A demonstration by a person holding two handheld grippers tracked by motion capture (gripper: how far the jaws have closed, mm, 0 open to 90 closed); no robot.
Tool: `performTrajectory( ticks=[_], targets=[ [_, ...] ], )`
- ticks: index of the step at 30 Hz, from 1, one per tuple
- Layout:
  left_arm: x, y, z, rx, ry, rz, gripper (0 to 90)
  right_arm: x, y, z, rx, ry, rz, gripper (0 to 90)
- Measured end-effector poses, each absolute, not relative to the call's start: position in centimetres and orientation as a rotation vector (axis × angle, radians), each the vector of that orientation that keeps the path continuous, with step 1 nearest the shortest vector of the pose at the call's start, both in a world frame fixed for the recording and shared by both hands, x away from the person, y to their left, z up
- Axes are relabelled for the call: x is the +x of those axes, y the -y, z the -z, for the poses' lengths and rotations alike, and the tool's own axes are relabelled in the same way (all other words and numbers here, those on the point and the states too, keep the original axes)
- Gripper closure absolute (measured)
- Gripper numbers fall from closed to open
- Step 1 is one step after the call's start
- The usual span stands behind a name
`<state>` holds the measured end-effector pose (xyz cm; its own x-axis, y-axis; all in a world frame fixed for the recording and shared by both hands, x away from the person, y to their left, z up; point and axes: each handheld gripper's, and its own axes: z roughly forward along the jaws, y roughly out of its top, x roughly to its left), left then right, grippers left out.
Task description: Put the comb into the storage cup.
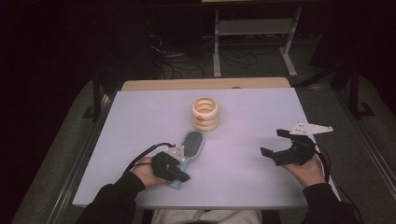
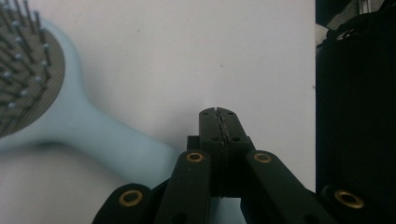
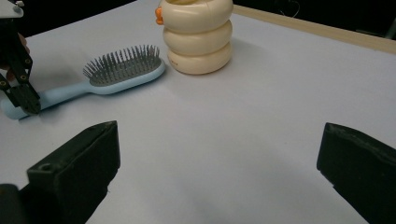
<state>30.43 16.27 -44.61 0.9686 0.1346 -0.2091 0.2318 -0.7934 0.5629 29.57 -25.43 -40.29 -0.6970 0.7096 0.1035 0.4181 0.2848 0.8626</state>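
Note:
A light blue hairbrush (image 1: 191,145) lies bristles up on the white tabletop (image 1: 243,107), its handle pointing toward the near edge. My left gripper (image 1: 183,177) is shut with nothing between its jaws, its tip resting against the right side of the handle's end. In the left gripper view the closed tips (image 2: 218,112) lie just right of the handle (image 2: 98,137). Behind the brush head stands a cream ribbed cup (image 1: 205,113) with an orange spot. My right gripper (image 1: 272,142) hovers open at the right, empty, and its view looks toward the cup (image 3: 198,35) and brush (image 3: 116,72).
A wooden strip (image 1: 205,84) borders the table's far edge. Beyond it are a metal rack (image 1: 254,28) and floor cables (image 1: 187,60). The person's dark clothing (image 2: 357,121) sits past the near table edge.

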Motion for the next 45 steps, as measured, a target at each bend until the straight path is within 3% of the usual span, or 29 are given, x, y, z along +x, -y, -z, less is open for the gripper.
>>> performTrajectory(
  ticks=[45],
  targets=[
    [32.5, -22.0, 44.2, 2.471, -0.453, 0.18, 90.0, 29.6, 25.3, 40.4, 1.027, -2.268, -1.37, 0.0]
  ],
)
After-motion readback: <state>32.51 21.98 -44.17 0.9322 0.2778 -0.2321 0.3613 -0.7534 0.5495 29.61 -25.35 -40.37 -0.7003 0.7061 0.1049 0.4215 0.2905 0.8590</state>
